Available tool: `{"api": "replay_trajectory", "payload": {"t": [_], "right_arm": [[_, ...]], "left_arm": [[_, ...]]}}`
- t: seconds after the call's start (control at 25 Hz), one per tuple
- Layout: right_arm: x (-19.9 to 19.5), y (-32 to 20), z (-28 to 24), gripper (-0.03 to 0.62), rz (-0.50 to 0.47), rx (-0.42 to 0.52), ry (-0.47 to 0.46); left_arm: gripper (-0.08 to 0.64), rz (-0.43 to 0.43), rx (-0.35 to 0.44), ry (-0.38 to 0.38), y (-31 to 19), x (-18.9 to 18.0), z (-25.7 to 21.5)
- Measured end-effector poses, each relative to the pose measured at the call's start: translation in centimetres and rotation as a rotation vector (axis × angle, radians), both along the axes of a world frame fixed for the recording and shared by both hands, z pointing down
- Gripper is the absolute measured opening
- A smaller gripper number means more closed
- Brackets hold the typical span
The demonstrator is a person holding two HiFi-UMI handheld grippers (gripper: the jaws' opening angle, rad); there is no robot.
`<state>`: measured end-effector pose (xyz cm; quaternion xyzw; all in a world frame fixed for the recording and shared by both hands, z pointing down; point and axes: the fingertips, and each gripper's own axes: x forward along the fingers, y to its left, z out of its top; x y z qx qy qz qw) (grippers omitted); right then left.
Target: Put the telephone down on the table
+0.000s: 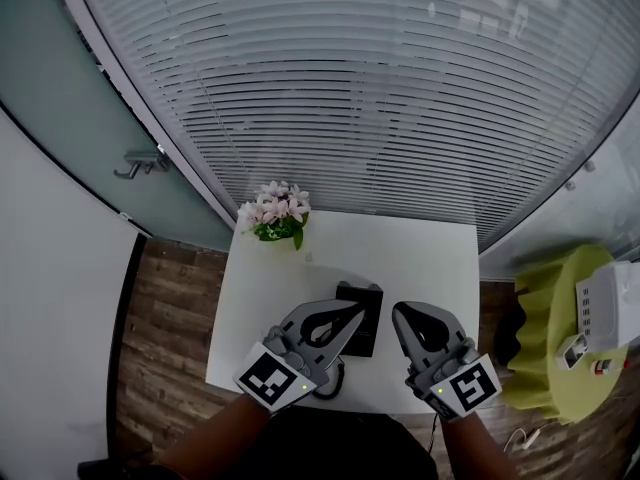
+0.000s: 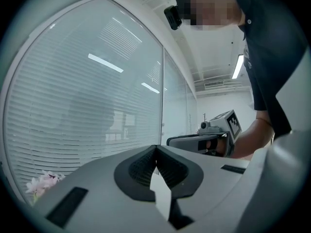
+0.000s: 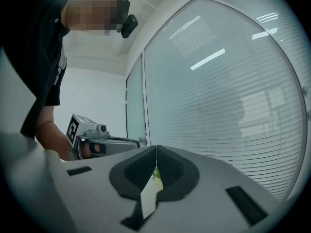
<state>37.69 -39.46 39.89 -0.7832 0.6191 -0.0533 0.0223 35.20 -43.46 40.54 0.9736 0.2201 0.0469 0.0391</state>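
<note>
A black telephone (image 1: 364,326) lies on the white table (image 1: 420,258), near its front edge. Part of it is hidden under my left gripper (image 1: 358,311), which hovers over its left side with the jaws shut and nothing in them. My right gripper (image 1: 399,314) hangs just right of the telephone, also shut and empty. In the left gripper view the jaws meet at a closed seam, left gripper (image 2: 156,147), with the right gripper (image 2: 210,139) off to the side. The right gripper view shows the same closed seam, right gripper (image 3: 156,147), and the left gripper (image 3: 99,142) beside it.
A pot of pink flowers (image 1: 274,211) stands at the table's far left corner. Window blinds (image 1: 380,98) rise behind the table. A round green side table (image 1: 548,318) with white devices stands to the right. A glass door with a handle (image 1: 140,163) is at the left, above wooden floor.
</note>
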Motion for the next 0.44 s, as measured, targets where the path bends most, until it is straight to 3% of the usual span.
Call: {"api": "replay_trajectory", "payload": {"t": [0.44], "right_arm": [[0.3,-0.3,1.3,0.025,-0.019,-0.032,-0.004]], "left_arm": [[0.011,-0.011,-0.004,-0.025,-0.4,0.5,1.5]]}}
